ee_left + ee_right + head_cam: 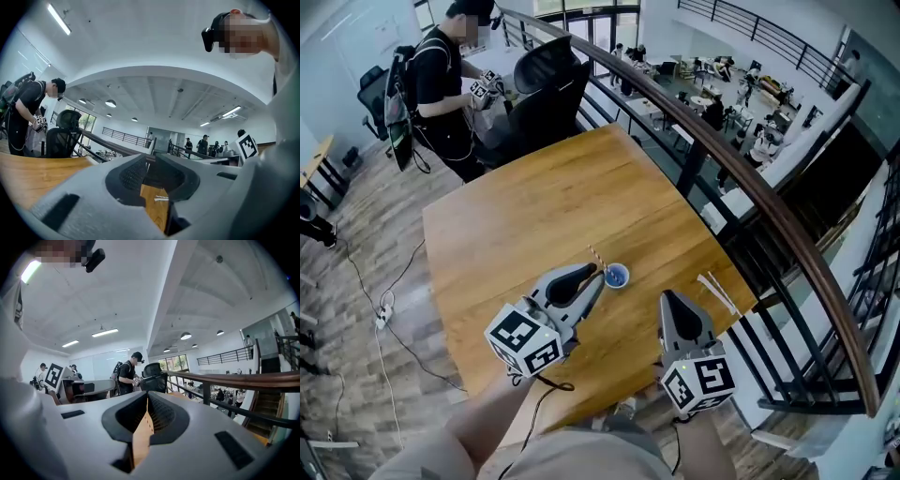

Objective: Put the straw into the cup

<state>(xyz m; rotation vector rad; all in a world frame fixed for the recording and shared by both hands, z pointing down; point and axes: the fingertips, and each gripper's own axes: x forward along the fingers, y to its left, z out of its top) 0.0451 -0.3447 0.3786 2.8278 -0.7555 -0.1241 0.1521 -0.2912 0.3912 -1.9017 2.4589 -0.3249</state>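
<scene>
Thin straw with red and white stripes, standing tilted in a small round blue cup, top end leaning up and to the left. Cup toward the near right part of the wooden table. Two more white straws lying flat near the table's right edge, well apart from the cup. Left gripper with jaws pressed together at the tips, nothing pinched, tip showing just beside the cup in the head view. Right gripper also pressed together and holding nothing, off to the right of the cup. Black and white square marks on the gripper cubes.
</scene>
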